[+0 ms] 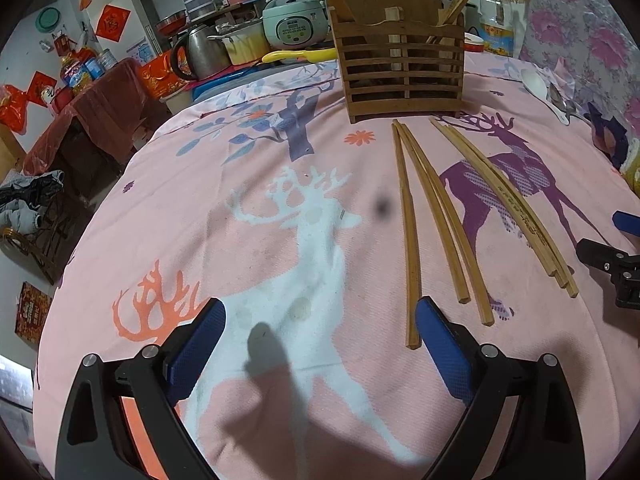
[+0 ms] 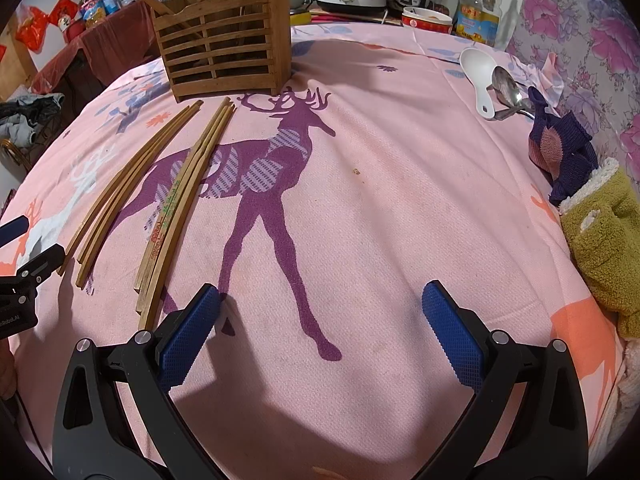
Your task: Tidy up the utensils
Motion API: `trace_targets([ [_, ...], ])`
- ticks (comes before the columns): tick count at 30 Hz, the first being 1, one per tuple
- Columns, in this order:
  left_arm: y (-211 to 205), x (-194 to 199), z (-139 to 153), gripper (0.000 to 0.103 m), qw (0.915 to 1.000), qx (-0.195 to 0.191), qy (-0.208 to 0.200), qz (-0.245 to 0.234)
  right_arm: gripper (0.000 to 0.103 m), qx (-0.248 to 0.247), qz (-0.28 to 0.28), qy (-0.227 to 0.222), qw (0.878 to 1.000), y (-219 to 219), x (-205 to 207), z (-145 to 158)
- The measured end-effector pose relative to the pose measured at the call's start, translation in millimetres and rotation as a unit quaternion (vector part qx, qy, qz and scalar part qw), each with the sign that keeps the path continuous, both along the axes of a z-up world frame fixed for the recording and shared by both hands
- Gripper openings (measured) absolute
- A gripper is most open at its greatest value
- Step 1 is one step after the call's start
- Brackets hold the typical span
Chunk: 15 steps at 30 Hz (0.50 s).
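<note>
a cluttered kitchen corner surrounds a table under a pink woven cloth (image 1: 248,152) printed with deer and flowers. the left gripper (image 1: 320,334) hovers low over the white deer with its jaws spread wide and nothing between them; its pads (image 1: 444,354) are blue and knurled, set on black plastic arms with silver rivets. just beside its right pad lies the butt of a single chopstick (image 1: 408,232), then a pair (image 1: 444,224), then a bundle (image 1: 508,200) with printed lettering, all thin, square-cut wood, fanned toward a slatted wooden holder (image 1: 400,76) with a scalloped back, standing upright at the far edge and already carrying a few sticks. only this view takes in the rice cooker (image 1: 294,20), steel kettle (image 1: 198,50) and red paper decorations on the left wall. the right gripper (image 2: 320,308), likewise wide apart and empty, hangs over the purple deer's legs, with the lettered bundle (image 2: 172,216) near its left pad. only its camera shows clearly the white plastic spoon (image 2: 478,70) and metal spoon (image 2: 508,86) touching each other, well apart from the holder (image 2: 224,40), plus a navy knit cloth (image 2: 568,152) and a fuzzy olive cloth (image 2: 604,240) at the right edge. each view catches the other gripper at its margin.
</note>
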<state>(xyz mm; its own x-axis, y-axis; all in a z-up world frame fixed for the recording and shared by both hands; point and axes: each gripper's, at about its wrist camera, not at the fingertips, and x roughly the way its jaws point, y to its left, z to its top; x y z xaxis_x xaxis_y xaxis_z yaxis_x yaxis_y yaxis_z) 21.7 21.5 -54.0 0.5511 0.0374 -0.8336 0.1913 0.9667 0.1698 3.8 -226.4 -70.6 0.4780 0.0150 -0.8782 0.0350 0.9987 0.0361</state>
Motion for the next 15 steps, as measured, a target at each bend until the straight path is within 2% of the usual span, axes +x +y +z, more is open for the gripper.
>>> trace_targets([
  [15, -4.4, 0.4, -4.5, 0.094, 0.9999, 0.015, 0.007, -0.006, 0.098, 0.000, 0.000, 0.000, 1.000, -0.3, -0.1, 0.2],
])
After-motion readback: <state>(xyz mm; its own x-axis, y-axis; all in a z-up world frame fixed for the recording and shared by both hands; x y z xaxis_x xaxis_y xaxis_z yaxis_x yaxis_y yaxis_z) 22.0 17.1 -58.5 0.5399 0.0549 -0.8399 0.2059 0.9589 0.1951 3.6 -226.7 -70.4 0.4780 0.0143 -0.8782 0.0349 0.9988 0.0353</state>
